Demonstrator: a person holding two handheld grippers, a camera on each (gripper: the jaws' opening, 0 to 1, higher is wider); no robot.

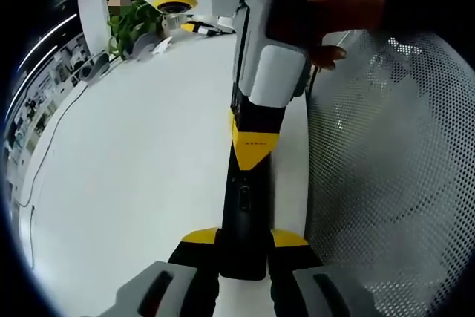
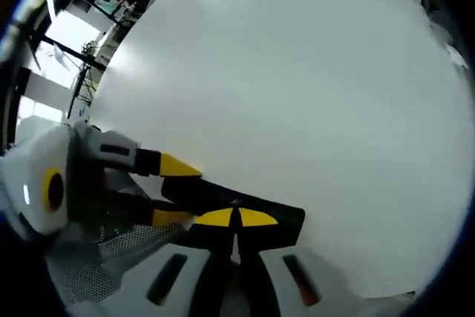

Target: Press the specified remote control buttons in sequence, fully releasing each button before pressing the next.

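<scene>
White tabletop (image 1: 141, 183) spreads wide under both grippers, with a perforated mesh panel (image 1: 393, 176) along its one side. Across the table's far end stand a potted plant (image 1: 130, 24) and a thin cable (image 1: 44, 154). The black remote control (image 1: 245, 213) lies lengthwise, clamped between the left gripper (image 1: 245, 239) jaws. The right gripper (image 2: 236, 218) has its yellow tips closed together, pressing on the remote, and partly hides it in the left gripper view.
</scene>
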